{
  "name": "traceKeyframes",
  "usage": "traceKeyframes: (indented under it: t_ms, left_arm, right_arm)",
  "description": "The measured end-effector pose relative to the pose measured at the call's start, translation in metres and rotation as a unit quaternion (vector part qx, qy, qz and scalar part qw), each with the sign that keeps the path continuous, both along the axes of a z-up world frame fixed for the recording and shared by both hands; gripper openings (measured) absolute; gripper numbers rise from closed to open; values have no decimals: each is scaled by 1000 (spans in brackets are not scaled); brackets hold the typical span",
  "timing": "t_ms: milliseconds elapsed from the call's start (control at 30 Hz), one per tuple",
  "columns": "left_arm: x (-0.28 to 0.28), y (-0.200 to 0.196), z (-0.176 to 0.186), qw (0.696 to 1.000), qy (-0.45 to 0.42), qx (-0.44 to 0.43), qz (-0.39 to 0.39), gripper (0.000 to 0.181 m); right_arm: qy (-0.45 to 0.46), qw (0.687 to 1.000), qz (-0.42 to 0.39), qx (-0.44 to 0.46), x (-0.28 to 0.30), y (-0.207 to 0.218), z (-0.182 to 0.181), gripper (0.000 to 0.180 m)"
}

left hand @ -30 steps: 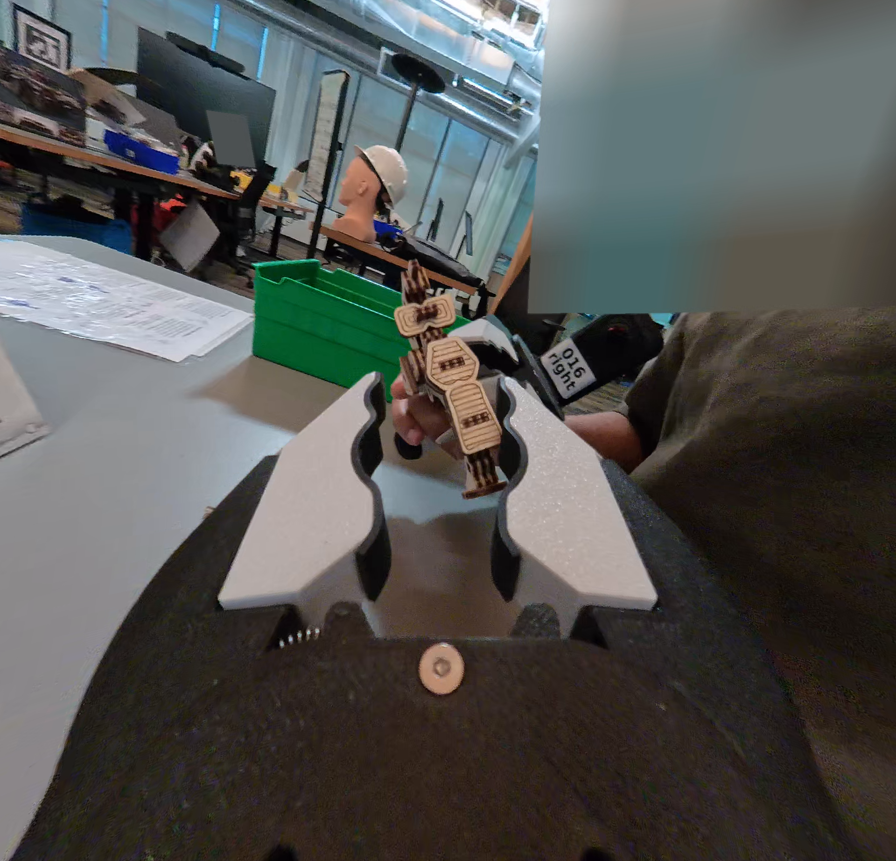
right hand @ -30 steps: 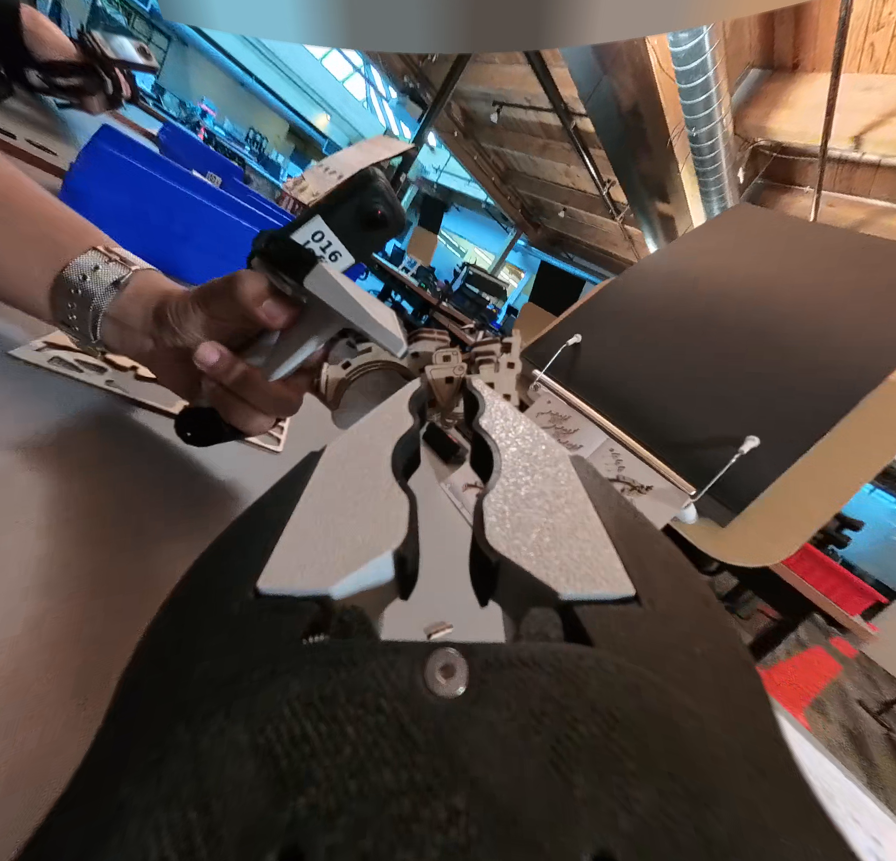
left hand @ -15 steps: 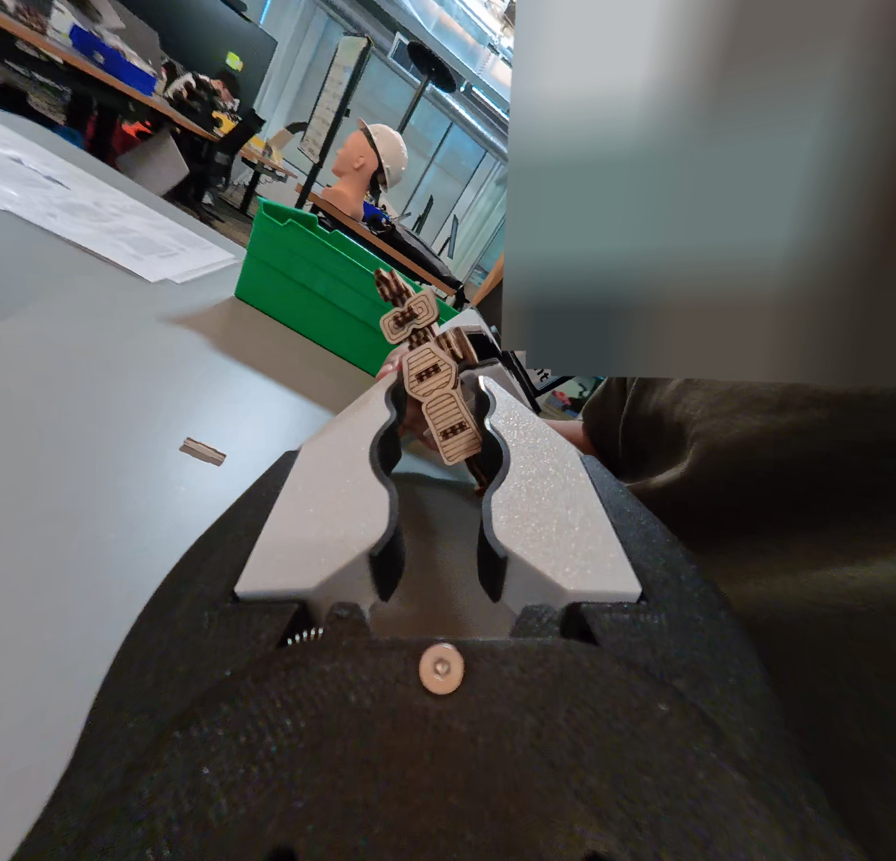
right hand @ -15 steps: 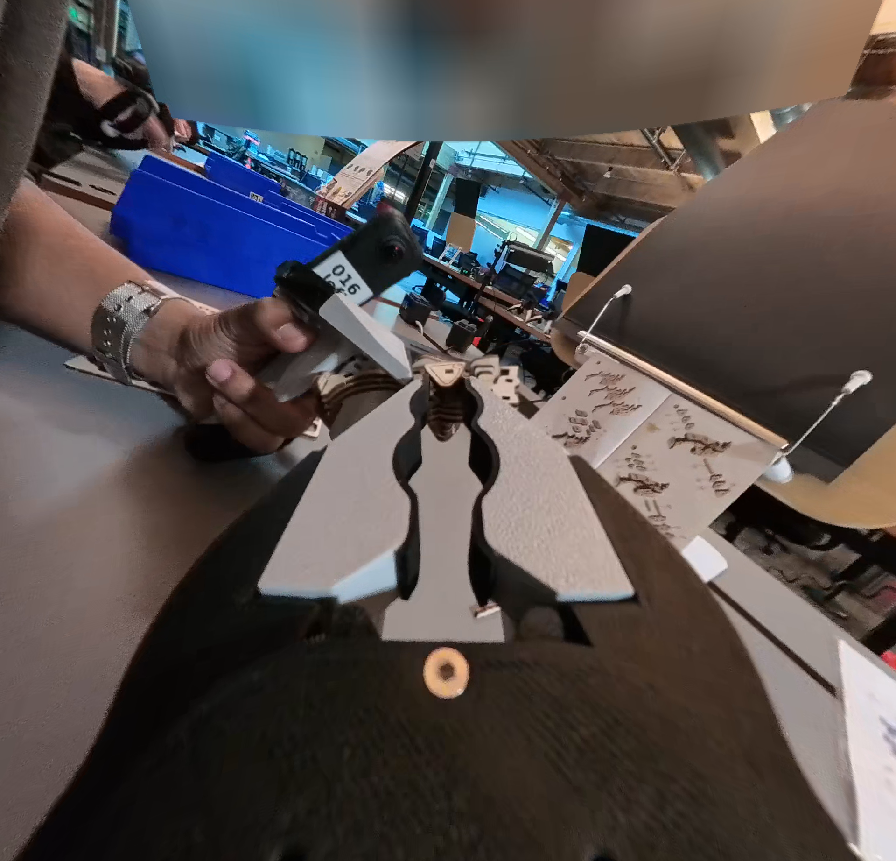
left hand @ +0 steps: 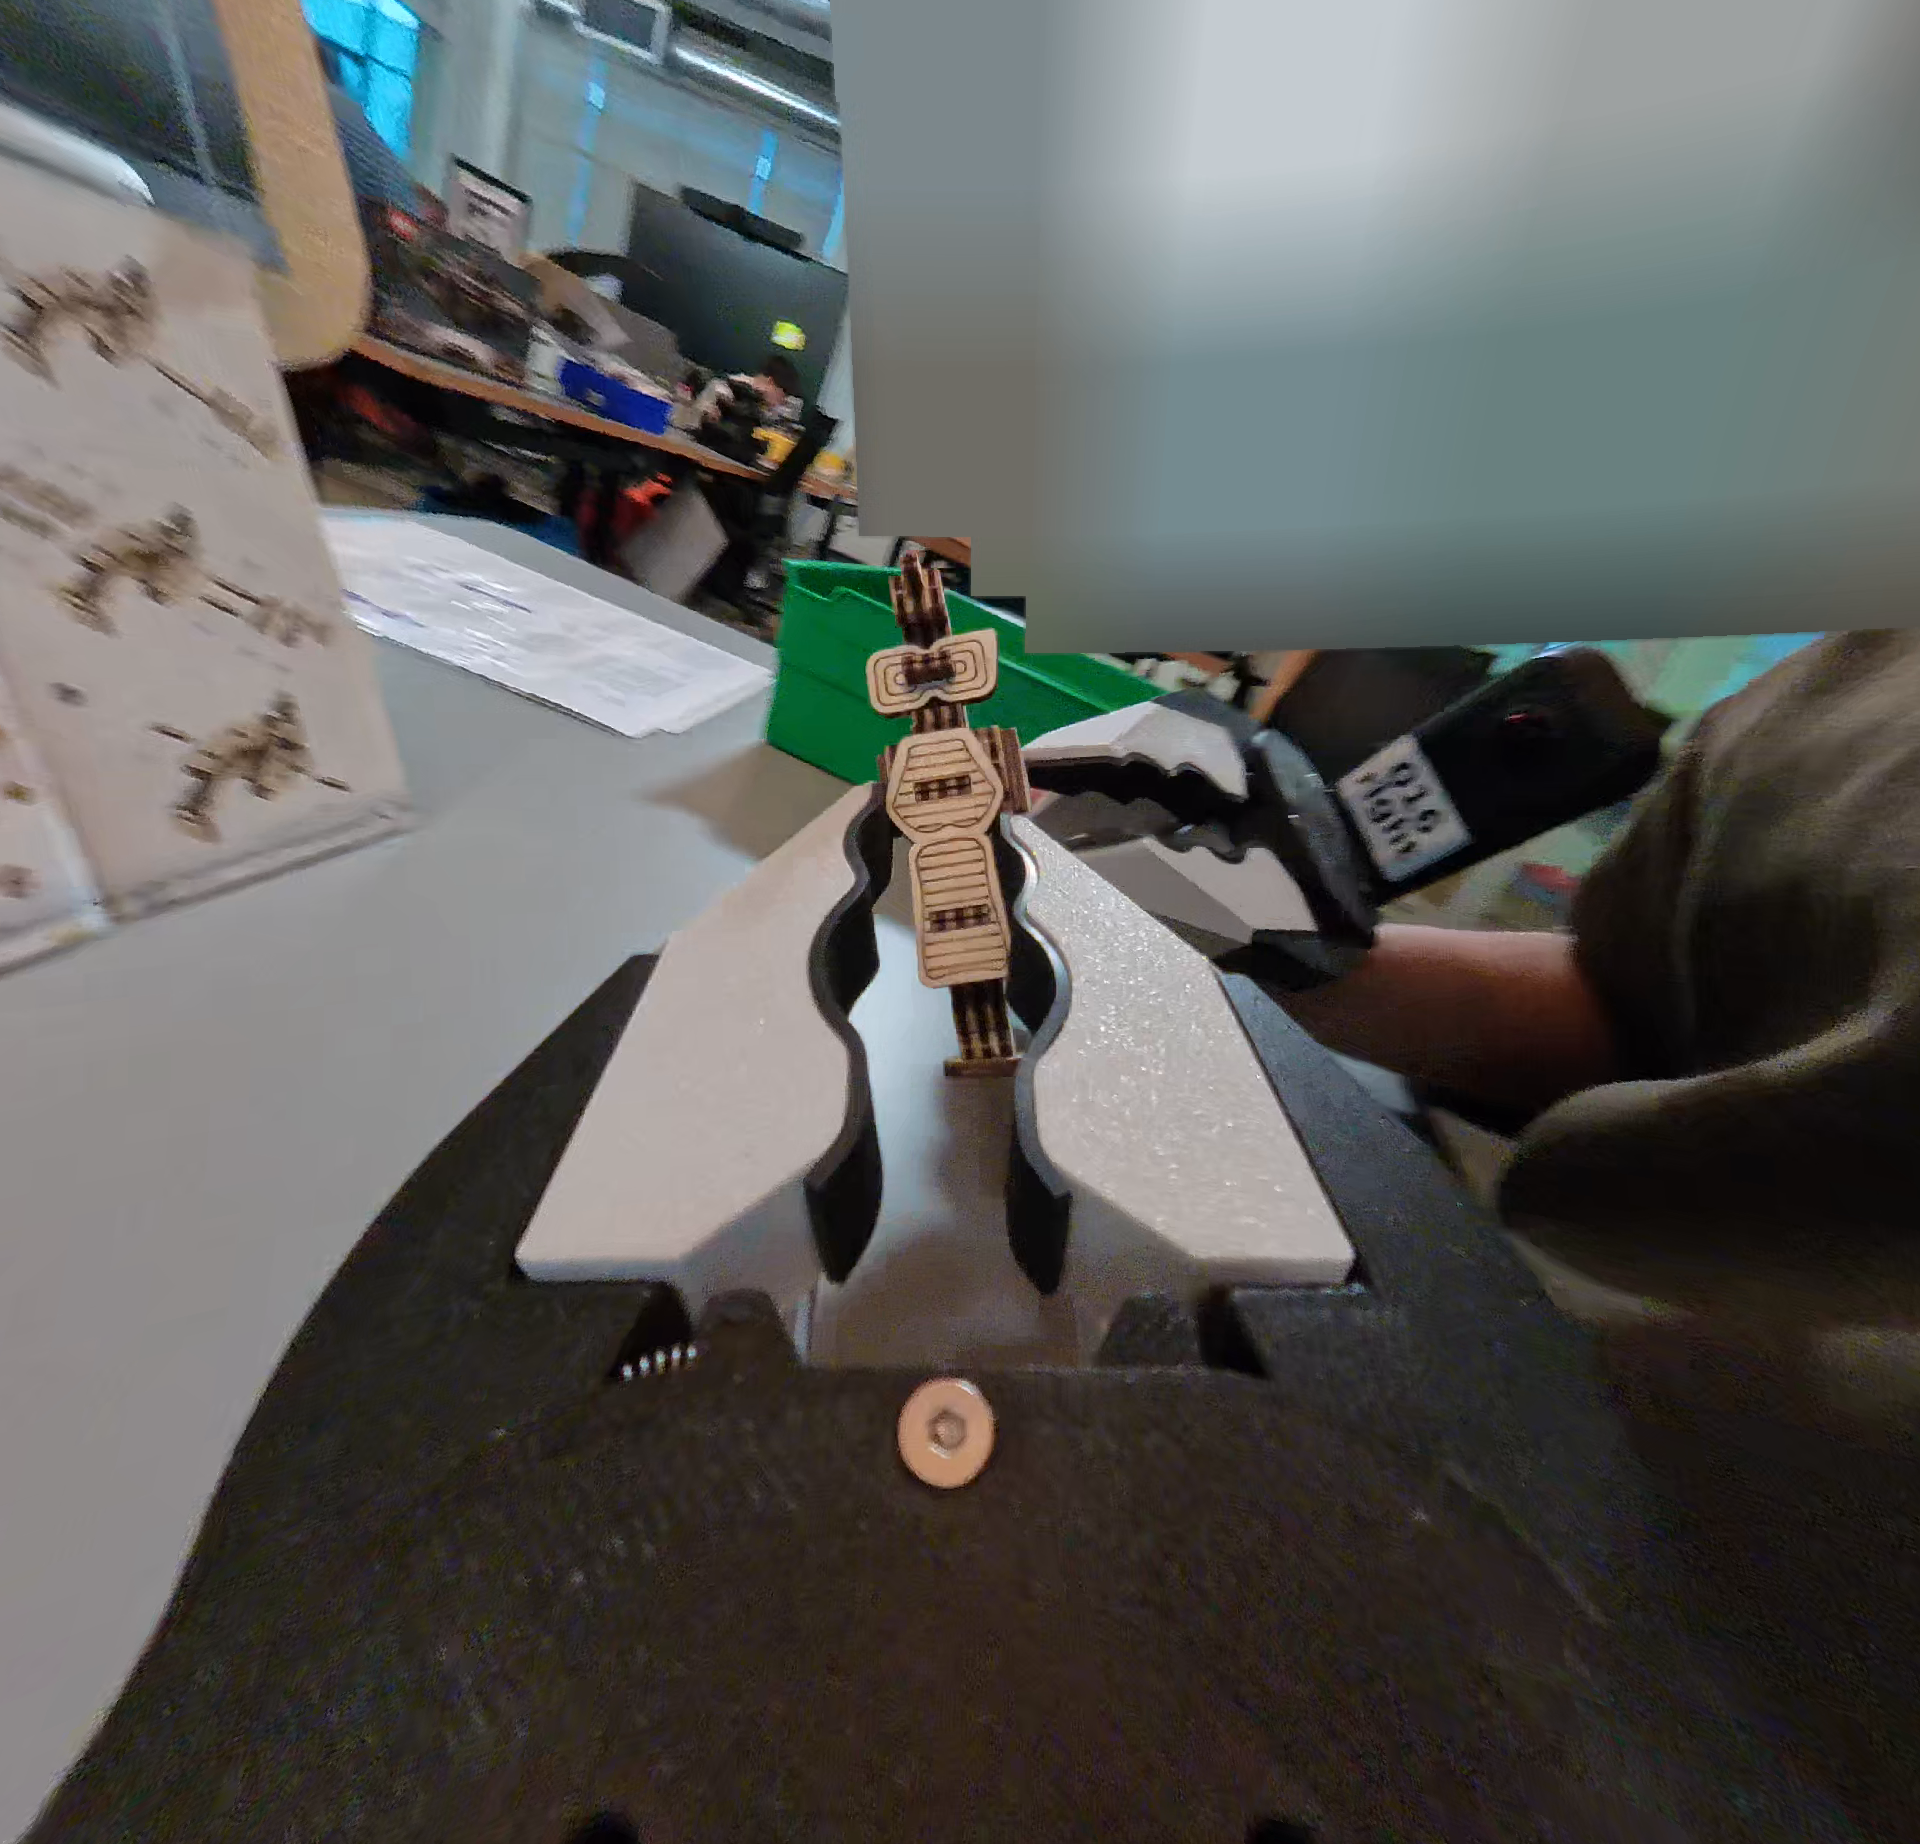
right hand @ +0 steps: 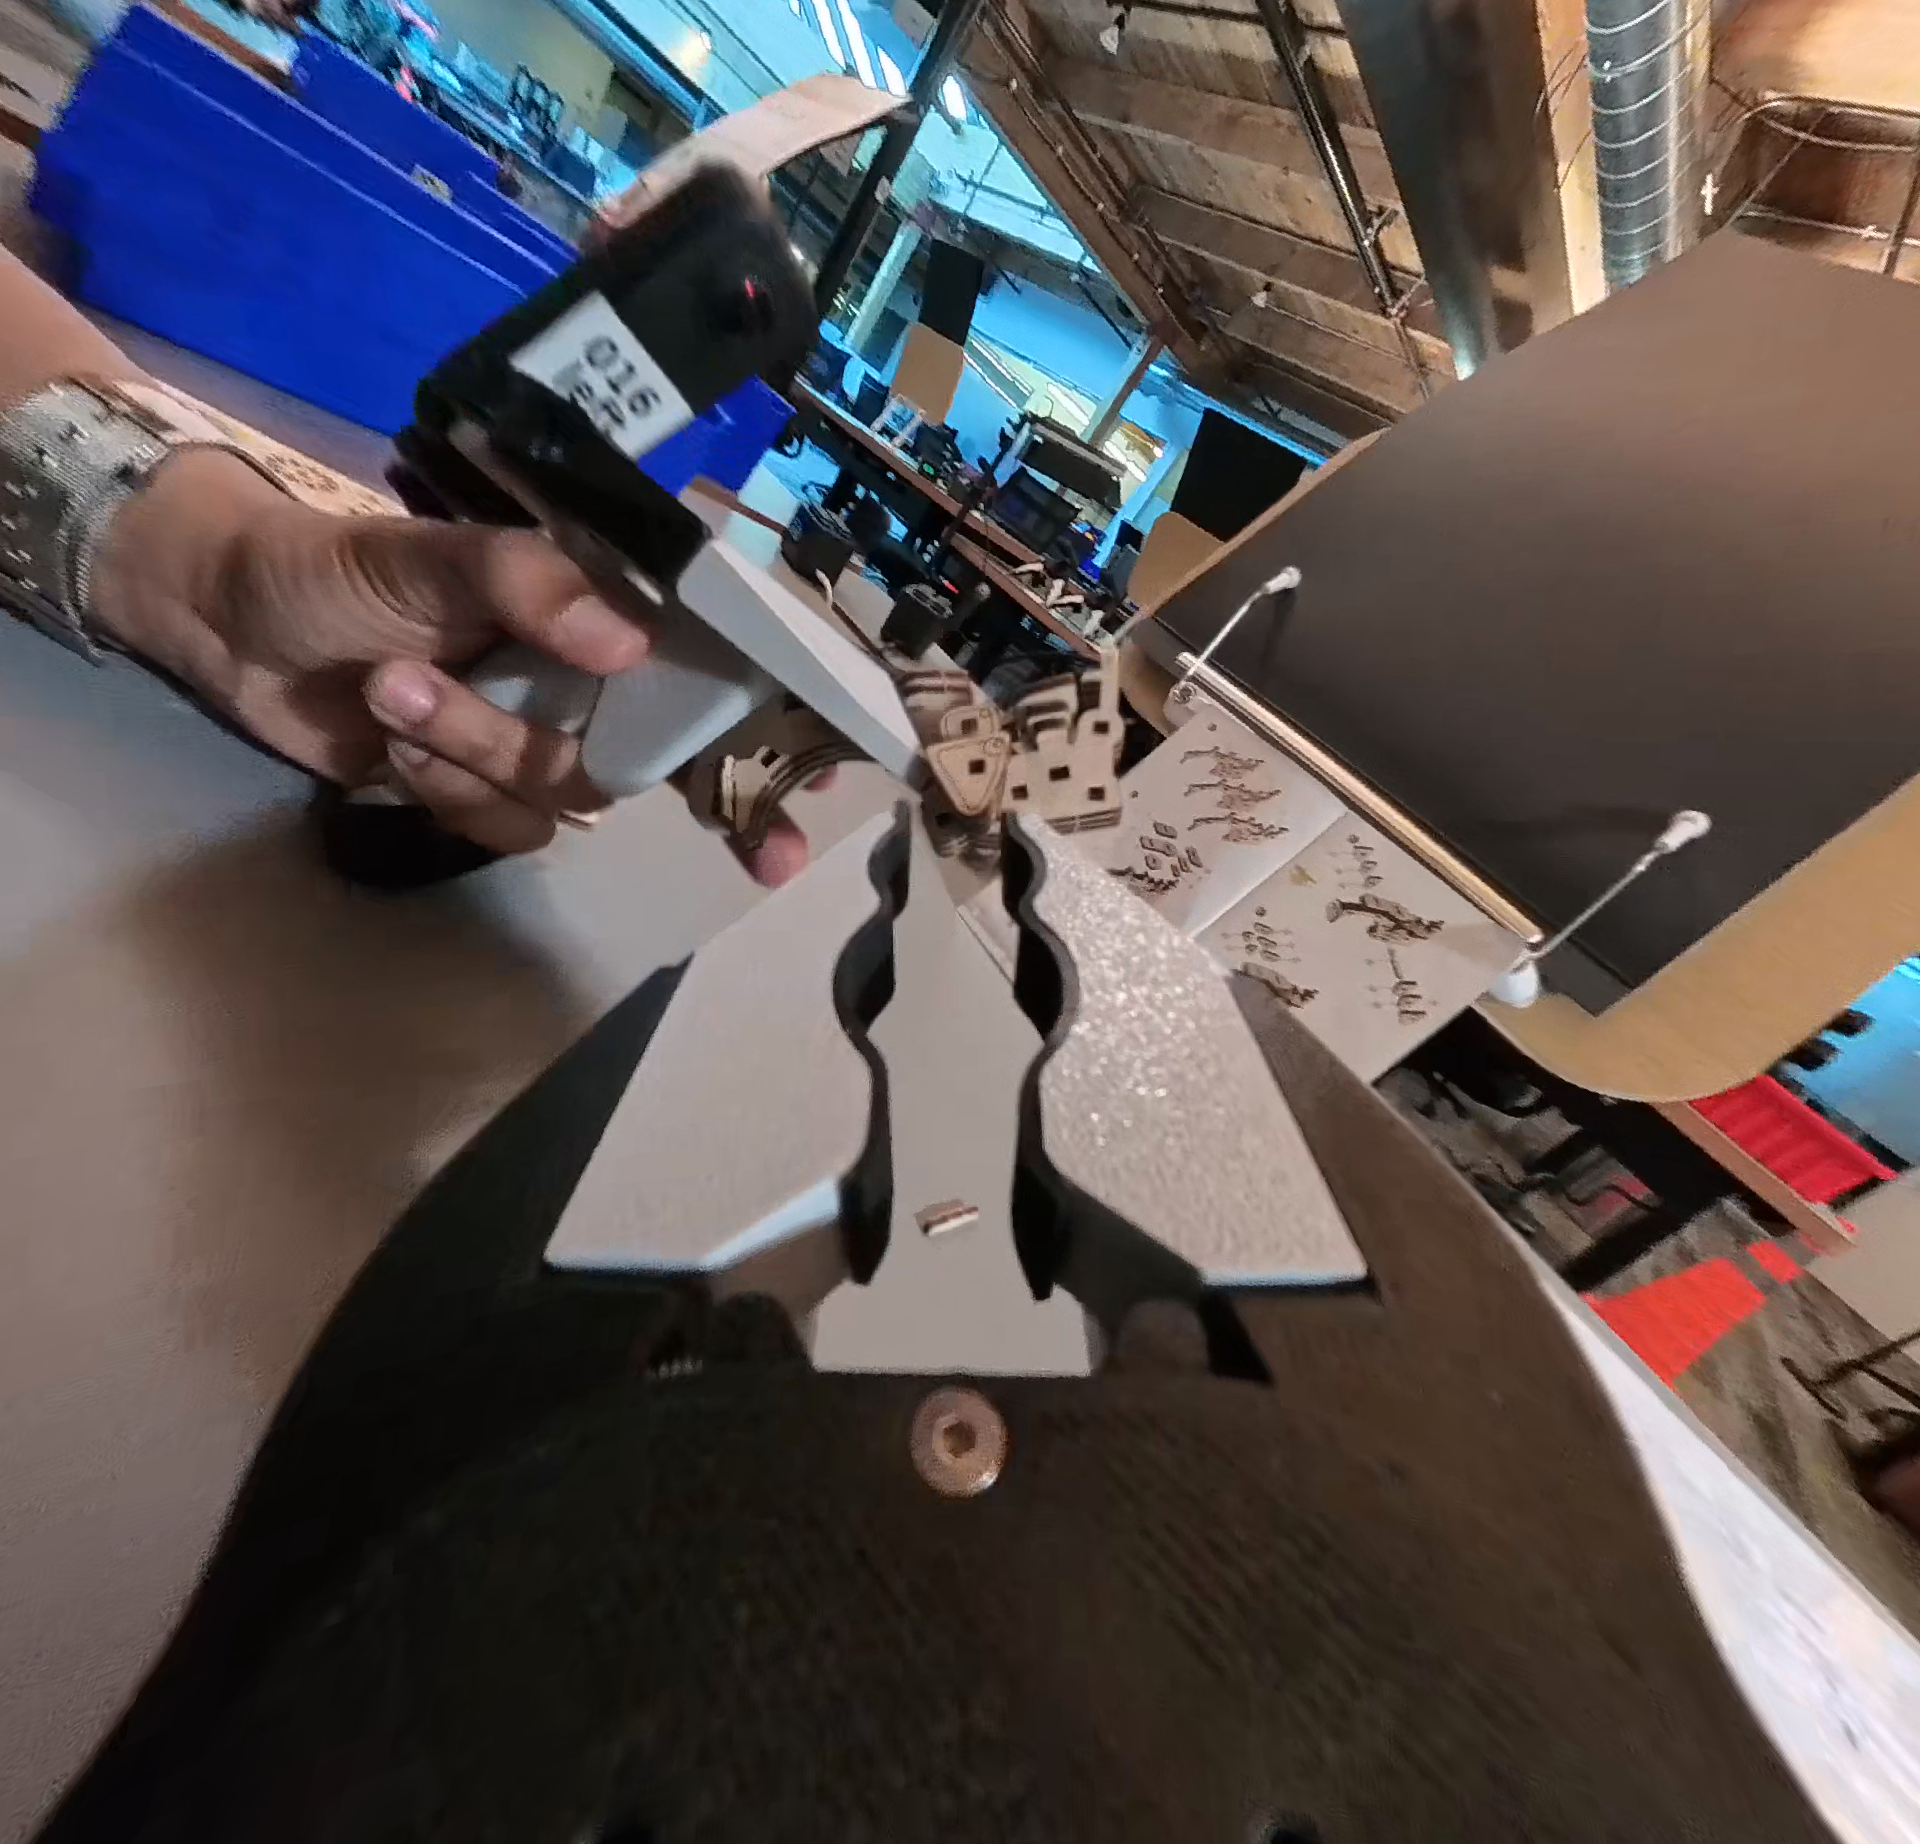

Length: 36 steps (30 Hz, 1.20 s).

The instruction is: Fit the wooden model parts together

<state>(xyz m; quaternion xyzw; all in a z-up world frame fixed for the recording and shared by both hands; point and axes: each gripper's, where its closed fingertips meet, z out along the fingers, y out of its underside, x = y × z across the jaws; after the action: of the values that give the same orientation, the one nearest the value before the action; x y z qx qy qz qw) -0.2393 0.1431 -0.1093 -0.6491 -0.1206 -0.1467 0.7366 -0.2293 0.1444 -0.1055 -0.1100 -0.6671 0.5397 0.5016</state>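
While much of the kit was evidently joined already, the work did not look finished. At the far left of the left wrist view stood an instruction sheet (left hand: 156, 589) printed with drawings of the model, propped on the grey table (left hand: 312, 1015), with loose papers (left hand: 551, 631) and a green bin (left hand: 862, 693) lying farther back. In the middle, the left gripper (left hand: 940, 838) had its jaws drawn in to a narrow gap around the wooden model (left hand: 951, 838), a slim upright assembly of several engraved plates stacked on a layered spine; whether both pads actually pressed on it could not be told from this view, though the right pad seemed to touch its edge. To the right, the right gripper (left hand: 1101, 786) reached in sideways, its tips at the model's mid-section. The right wrist view, read from its left, showed a hand (right hand: 416, 651) holding the left gripper (right hand: 894, 745), whose tips met the model (right hand: 966, 771), with a curved ribbed section (right hand: 758, 786) hanging below them. The right gripper's (right hand: 956, 838) own jaws stood partly open on either side of the model's lower end, and a firm hold could not be confirmed. A small loose wooden piece (right hand: 945, 1218) lay on the table, suggesting at least one part remained to fit. Beyond, at right, stood the sheet (right hand: 1299, 890) on a clip stand (right hand: 1558, 651).
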Motion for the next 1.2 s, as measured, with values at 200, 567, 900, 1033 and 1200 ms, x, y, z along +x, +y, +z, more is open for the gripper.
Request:
traceKeyframes:
  t_ms: [200,567,900,1033,1200]
  left_arm:
    - [2,1,3,973,199,-37,113,16]
    - [7,5,2,941,294,-58,159,15]
    - [9,3,4,946,286,-39,147,16]
    - [3,-2,9,967,218,-12,128,29]
    - [2,1,4,993,98,-8,57,33]
  right_arm:
    - [29,998,-31,43,-3,-1,-4,22]
    - [56,997,-30,34,1,2,5,20]
    - [66,997,-20,44,5,-4,7,14]
    - [64,997,-11,38,7,-7,9,14]
    - [45,999,1,15,7,-6,10,14]
